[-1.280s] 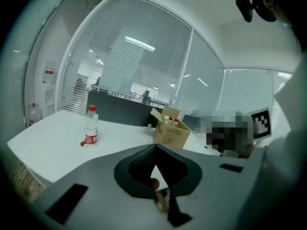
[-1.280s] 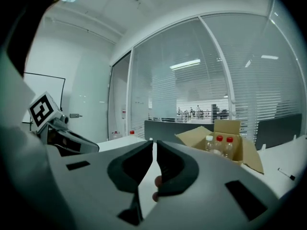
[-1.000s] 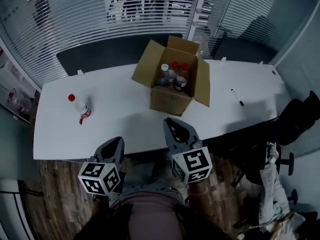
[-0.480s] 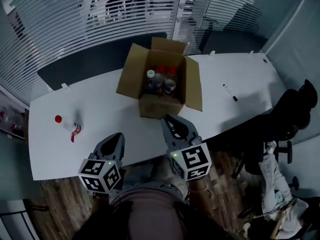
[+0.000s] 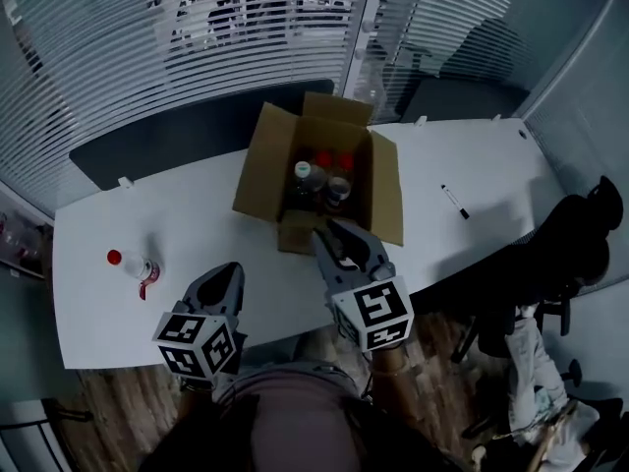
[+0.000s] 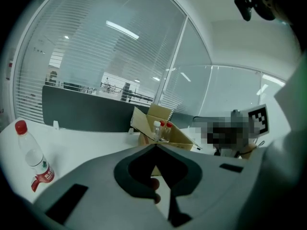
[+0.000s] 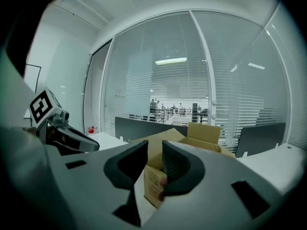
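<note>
White table (image 5: 197,214) carries the box (image 5: 267,165) at twelve o'clock of the right gripper (image 5: 337,236), jaws narrowly parted and empty, while the left gripper (image 5: 229,271), tips pressed together, hovers with the bottle (image 5: 131,264) at ten o'clock.

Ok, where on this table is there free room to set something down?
The table is bare between the loose bottle and the box, and from the box to the marker and beyond. Crowded: inside the box, holding bottles, and at its near side, where the right hand-held gripper hovers.
</note>
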Motion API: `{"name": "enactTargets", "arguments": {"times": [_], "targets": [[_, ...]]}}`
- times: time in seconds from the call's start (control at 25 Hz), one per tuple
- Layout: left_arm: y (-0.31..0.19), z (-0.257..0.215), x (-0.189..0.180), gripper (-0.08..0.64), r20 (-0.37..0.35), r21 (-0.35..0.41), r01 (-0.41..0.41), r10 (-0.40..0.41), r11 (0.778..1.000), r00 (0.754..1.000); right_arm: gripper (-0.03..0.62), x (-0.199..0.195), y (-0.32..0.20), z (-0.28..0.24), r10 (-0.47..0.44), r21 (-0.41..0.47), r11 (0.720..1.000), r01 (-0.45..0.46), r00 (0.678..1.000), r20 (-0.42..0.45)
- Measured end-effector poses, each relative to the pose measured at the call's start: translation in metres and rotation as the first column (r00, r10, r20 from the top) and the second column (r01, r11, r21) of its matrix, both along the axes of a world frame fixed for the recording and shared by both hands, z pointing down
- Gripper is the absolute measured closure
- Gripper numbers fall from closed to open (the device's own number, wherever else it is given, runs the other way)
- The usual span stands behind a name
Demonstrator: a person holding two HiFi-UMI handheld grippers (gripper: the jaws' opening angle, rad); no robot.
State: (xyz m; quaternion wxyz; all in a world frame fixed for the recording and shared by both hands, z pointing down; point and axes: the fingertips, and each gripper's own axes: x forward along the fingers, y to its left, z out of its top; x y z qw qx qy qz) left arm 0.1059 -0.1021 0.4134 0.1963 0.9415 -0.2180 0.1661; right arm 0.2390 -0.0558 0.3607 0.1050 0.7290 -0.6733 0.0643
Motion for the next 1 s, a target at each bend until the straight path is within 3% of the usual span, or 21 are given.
{"name": "enactTargets", "arguments": {"times": [0.6,1.0], "targets": [[-0.056,0.006,-0.004,0.552,0.015,-0.023,0.073,-0.072,0.997,0.997,0.442,0.036,-0.076,0.0,-0.022,-0.056,0.998,0.024,0.999,0.038],[-0.094,0.022,-0.009,0.552,0.044,-0.047,0.133,-0.13,0.99,0.99,0.419,0.056,-0.12,0.033,-0.027,-0.151,0.988,0.035,0.998,0.056]]}}
